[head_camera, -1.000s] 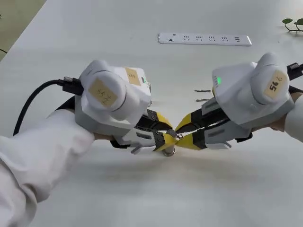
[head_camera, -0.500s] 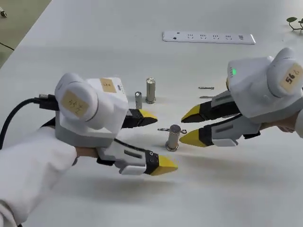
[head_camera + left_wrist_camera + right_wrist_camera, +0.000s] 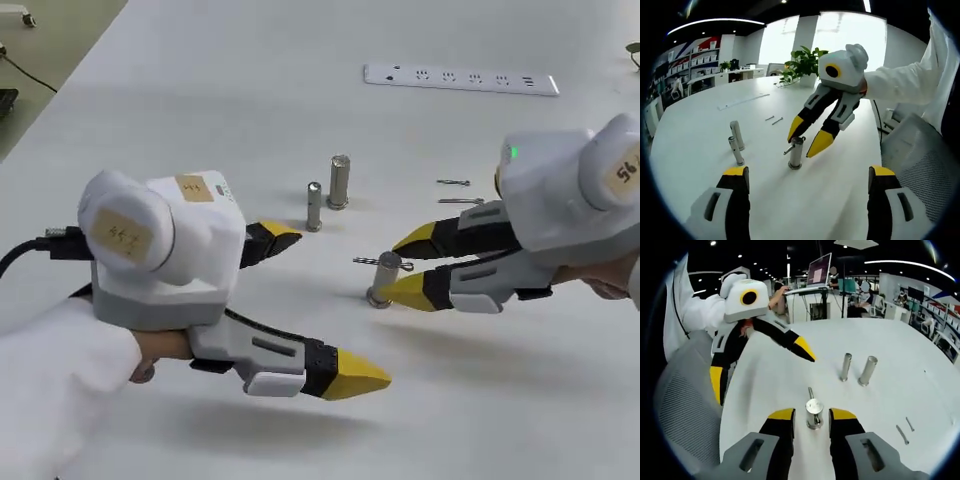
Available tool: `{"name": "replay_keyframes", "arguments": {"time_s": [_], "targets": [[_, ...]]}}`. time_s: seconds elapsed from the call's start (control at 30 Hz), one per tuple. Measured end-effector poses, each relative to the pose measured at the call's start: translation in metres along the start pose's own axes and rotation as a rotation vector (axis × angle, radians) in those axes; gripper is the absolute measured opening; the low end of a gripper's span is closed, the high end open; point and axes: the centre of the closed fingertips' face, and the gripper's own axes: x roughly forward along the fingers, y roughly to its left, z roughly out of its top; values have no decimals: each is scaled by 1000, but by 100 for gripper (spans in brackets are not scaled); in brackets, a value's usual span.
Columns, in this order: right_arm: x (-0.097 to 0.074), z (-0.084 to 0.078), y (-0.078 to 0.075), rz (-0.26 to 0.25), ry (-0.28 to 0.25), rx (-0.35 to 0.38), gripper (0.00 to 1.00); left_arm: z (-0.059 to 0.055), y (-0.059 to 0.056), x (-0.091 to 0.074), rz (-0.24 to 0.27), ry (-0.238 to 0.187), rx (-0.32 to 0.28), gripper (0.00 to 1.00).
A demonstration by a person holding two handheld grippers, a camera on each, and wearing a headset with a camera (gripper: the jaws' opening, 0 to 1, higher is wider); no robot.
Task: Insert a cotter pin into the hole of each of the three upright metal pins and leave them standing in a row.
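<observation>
- Your right gripper [image 3: 393, 270] has its jaws at a narrow gap, one on each side of the nearest metal pin [image 3: 814, 410]. Whether they touch it I cannot tell, but they do not look clamped.
- A cotter pin [image 3: 368, 262] already sits crosswise through that pin's hole, its long end pointing ahead of the right jaws towards the left gripper [image 3: 330, 303].
- The left gripper is spread wide and carries nothing, with the fitted pin well ahead of its tips.
- The step looks like leaving the finished pin. Draw the right jaws straight back along their own line; a sideways swing would likely tip it.
- The pin is a smooth, polished steel cylinder on a small flat base, so expect it to slide or topple easily on the glossy white table [image 3: 200, 100].
- Two bare pins, the taller pin [image 3: 340, 180] and the shorter pin [image 3: 314, 205], stand upright ahead of the right jaws, close together.
- Two loose cotter pins [image 3: 453, 182] lie flat beside the right gripper's body. They are thin wire and will need a fine tip-pinch.
</observation>
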Motion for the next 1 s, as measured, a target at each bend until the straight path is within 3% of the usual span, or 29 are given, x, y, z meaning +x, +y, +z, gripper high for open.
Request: {"name": "replay_keyframes", "arguments": {"time_s": [0.17, 0.4, 0.47, 0.63, 0.77, 1.0], "targets": [[7, -3, -2, -11, 5, 18, 21, -3, -9, -6, -15, -22, -19, 99], [11, -7, -5, -34, 18, 22, 19, -15, -11, -12, -3, -1, -25, 99], [11, -7, -5, -32, 15, 28, 19, -12, -9, -13, 18, -35, -23, 99], [14, -7, -4, -31, 18, 9, 9, -10, -10, -16, 23, -53, -51, 99], [14, -7, -4, -29, 23, 3, 9, -1, -9, -19, 31, -93, -75, 99], [16, -6, -6, -48, 38, 39, 8, -1, -13, -16, 36, -89, -86, 99]]}}
